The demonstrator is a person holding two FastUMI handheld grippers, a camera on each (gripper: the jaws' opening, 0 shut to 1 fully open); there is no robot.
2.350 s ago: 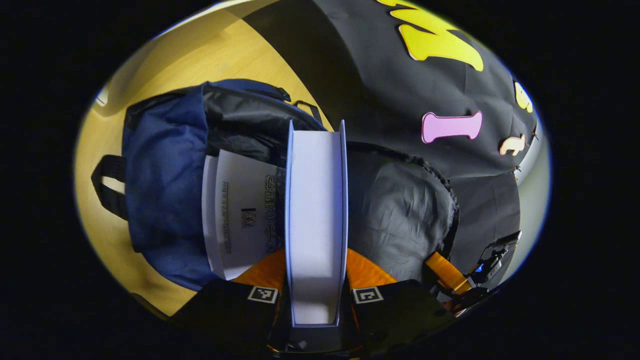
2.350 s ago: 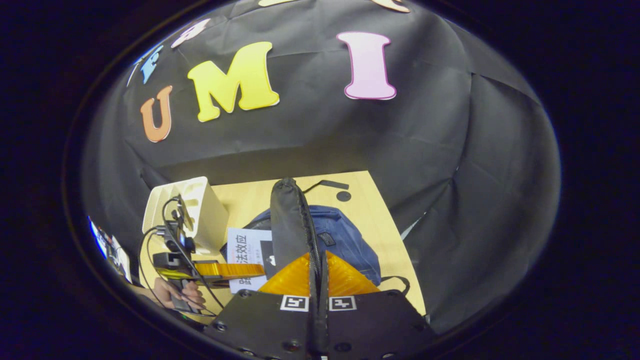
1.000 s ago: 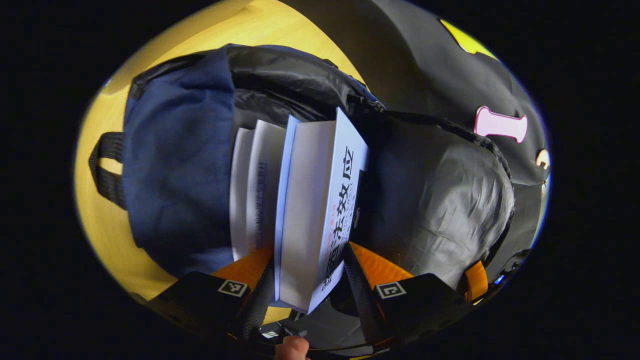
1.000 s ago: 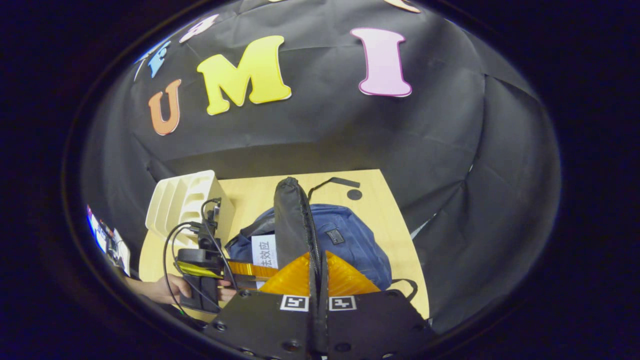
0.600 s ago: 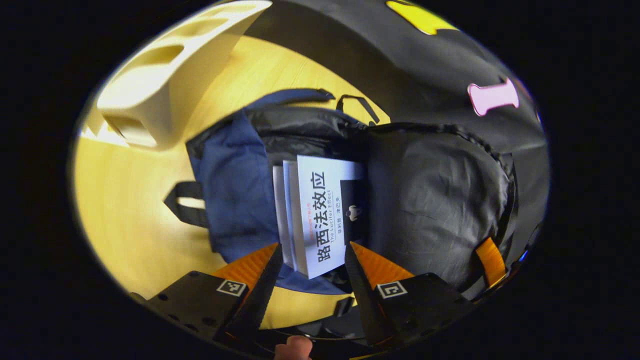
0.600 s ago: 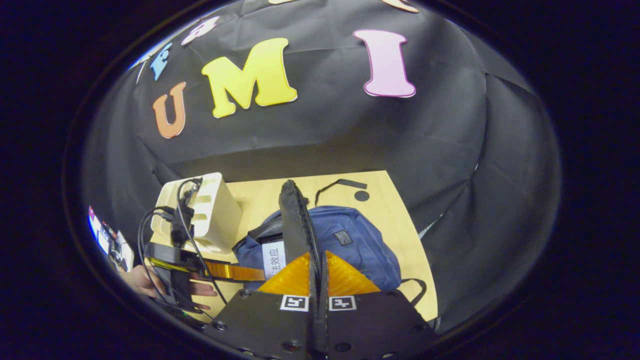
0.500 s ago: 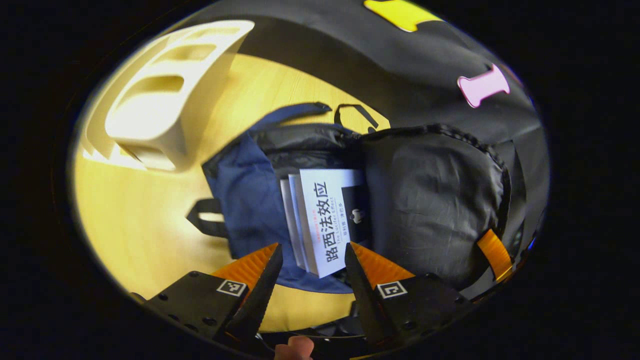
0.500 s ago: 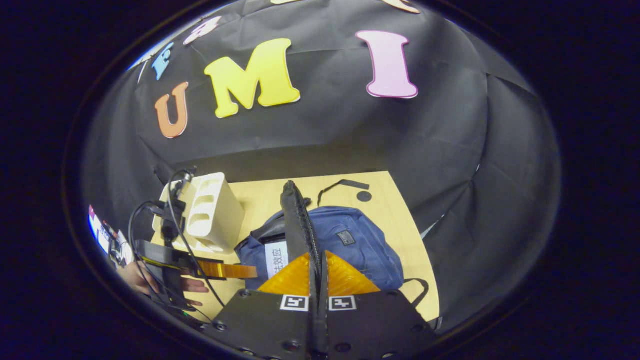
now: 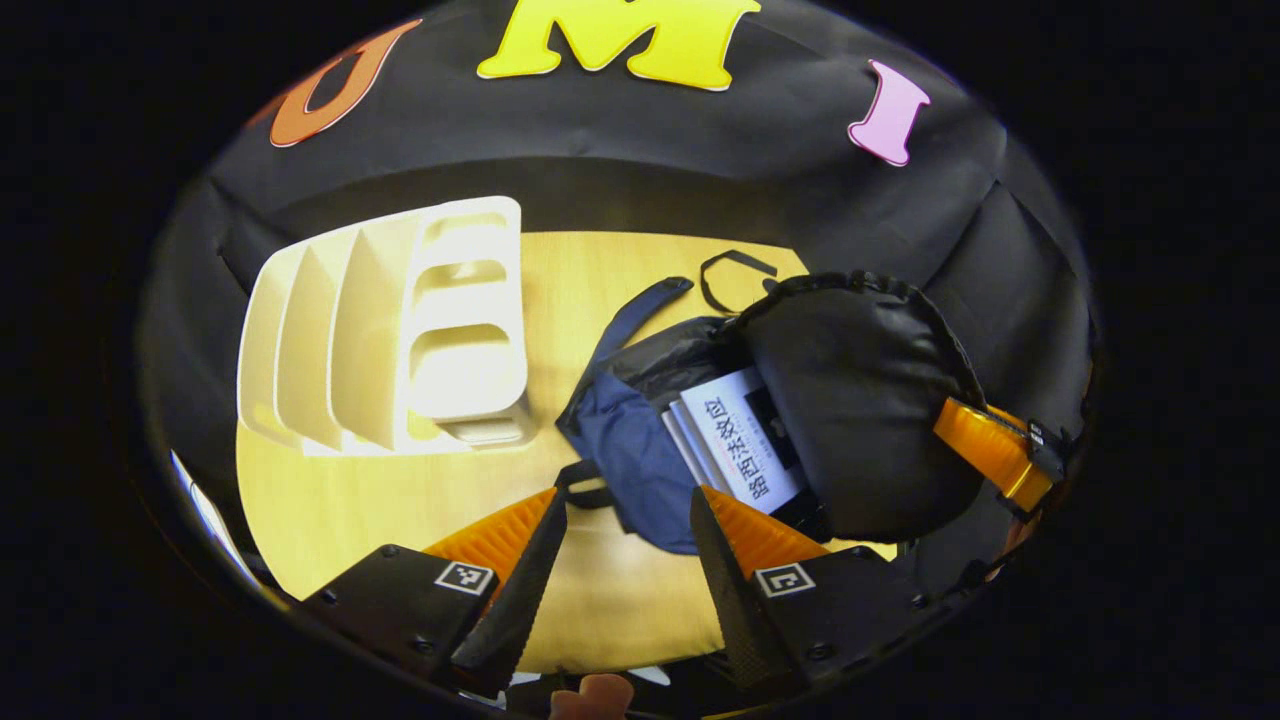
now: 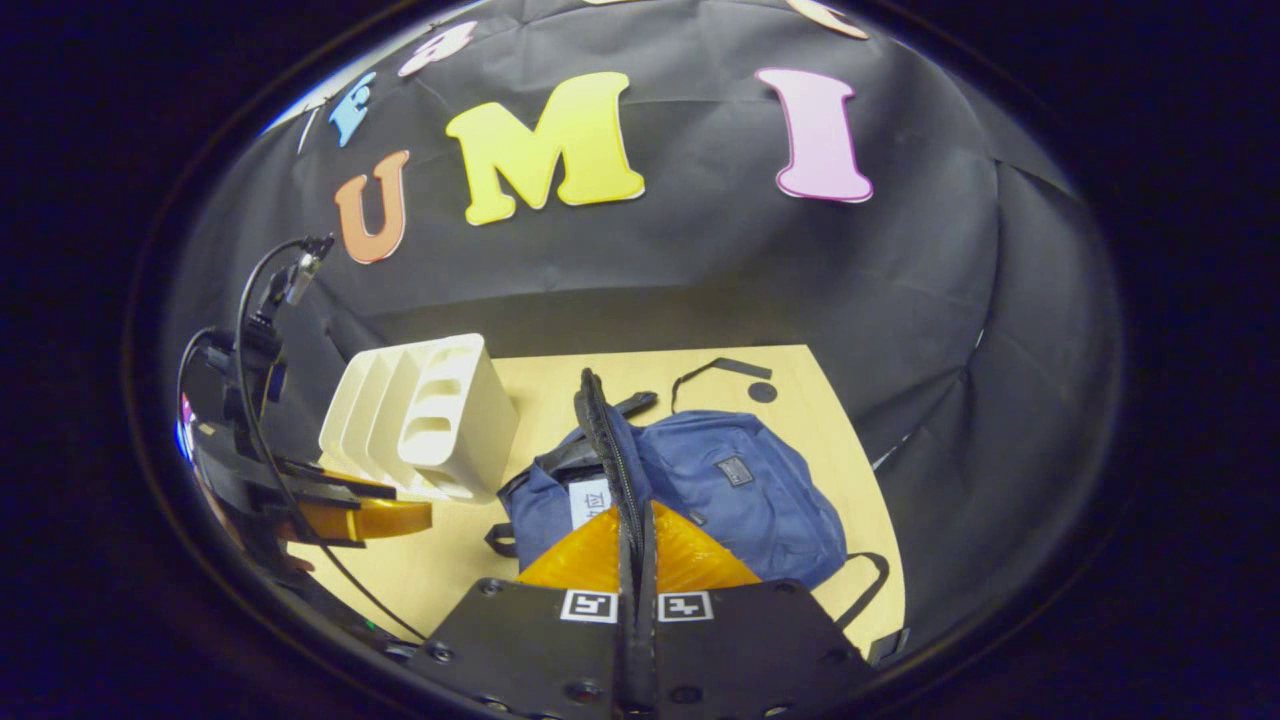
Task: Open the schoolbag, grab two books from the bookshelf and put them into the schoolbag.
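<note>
Navy fabric schoolbag (image 9: 630, 450), on the wooden table right of the cream plastic bookshelf (image 9: 390, 330): two white paperback books (image 9: 735, 445) inside. Right gripper (image 10: 637, 520) clamped on the black-lined flap (image 10: 600, 440); left gripper (image 9: 625, 510) apart, empty. Loading looks complete; next, release the flap.

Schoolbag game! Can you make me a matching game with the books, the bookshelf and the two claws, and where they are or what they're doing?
Things:
1. books
2. bookshelf
3. left claw
4. right claw

Place or state:
A. shut on the flap
B. standing on the table
C. open, holding nothing
D. inside the schoolbag

Pairs: 1-D, 2-B, 3-C, 4-A
</note>
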